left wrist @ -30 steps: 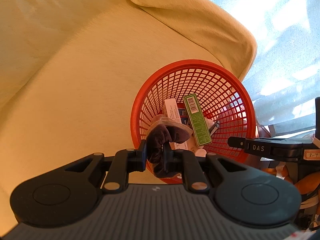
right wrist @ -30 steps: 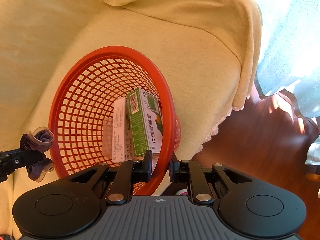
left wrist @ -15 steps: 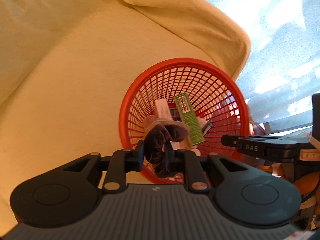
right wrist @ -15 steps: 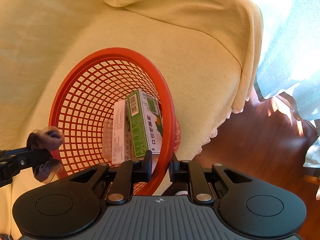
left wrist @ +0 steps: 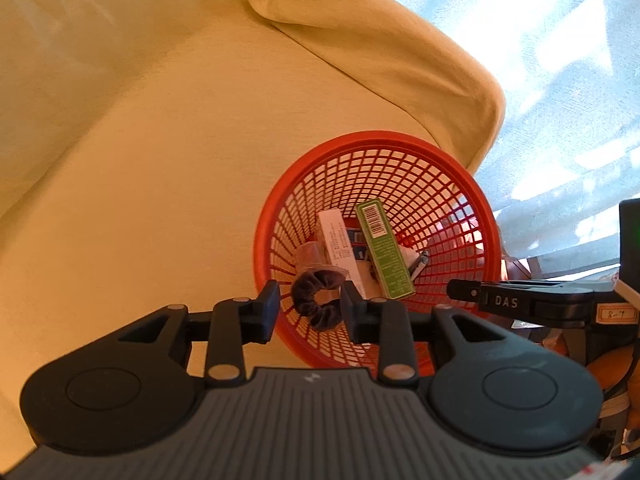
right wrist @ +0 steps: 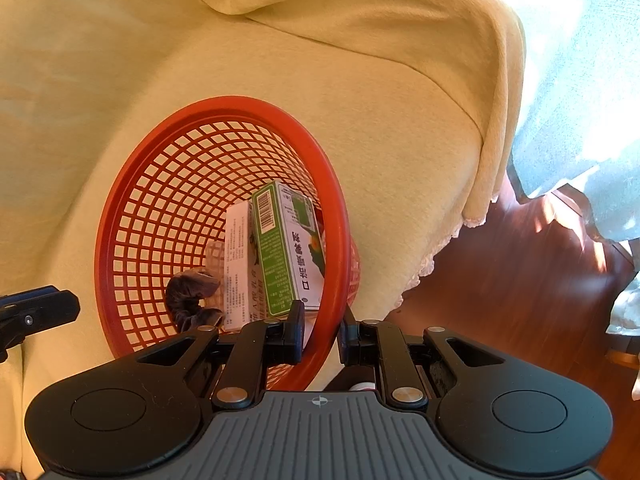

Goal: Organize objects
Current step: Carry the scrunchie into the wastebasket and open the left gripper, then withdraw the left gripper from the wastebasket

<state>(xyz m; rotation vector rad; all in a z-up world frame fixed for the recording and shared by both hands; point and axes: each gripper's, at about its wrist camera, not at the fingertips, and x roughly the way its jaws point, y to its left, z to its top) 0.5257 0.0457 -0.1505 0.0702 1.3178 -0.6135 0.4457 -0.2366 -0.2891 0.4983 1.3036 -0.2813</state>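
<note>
The left tool [left wrist: 309, 305] is standing with its fingers spread apart and gripping nothing; the dark velvet scrunchie [left wrist: 318, 299] is showing in the gap between them, with clear space on the 9 o'clock side; on the 3 o'clock side it is lying close to the finger, and contact cannot be told. In the right wrist view the scrunchie [right wrist: 192, 298] is lying inside the red mesh basket [right wrist: 120, 216], against the wall at about 7 o'clock of the basket opening.

The right tool [right wrist: 320, 332] is clamping down on the basket rim; one finger is sitting inside the basket and the other outside, with the rim running between them at about 5 o'clock of the opening.

The basket [left wrist: 486, 216] is resting on a yellow cover [left wrist: 160, 200] draped over a cushioned seat; the cover is folding over a raised arm at 1 o'clock of the basket in the left wrist view.

Inside the basket, a green box [left wrist: 384, 254] with a barcode is leaning upright; a white box [left wrist: 340, 242] is standing just beside it on the 9 o'clock side; a clear plastic cup [left wrist: 310, 256] is lying at 12 o'clock of the scrunchie, touching or nearly touching it; a small metallic item at 3 o'clock of the green box is too small to identify.

A wooden floor [right wrist: 520, 300] is showing at 3 o'clock in the right wrist view.
</note>
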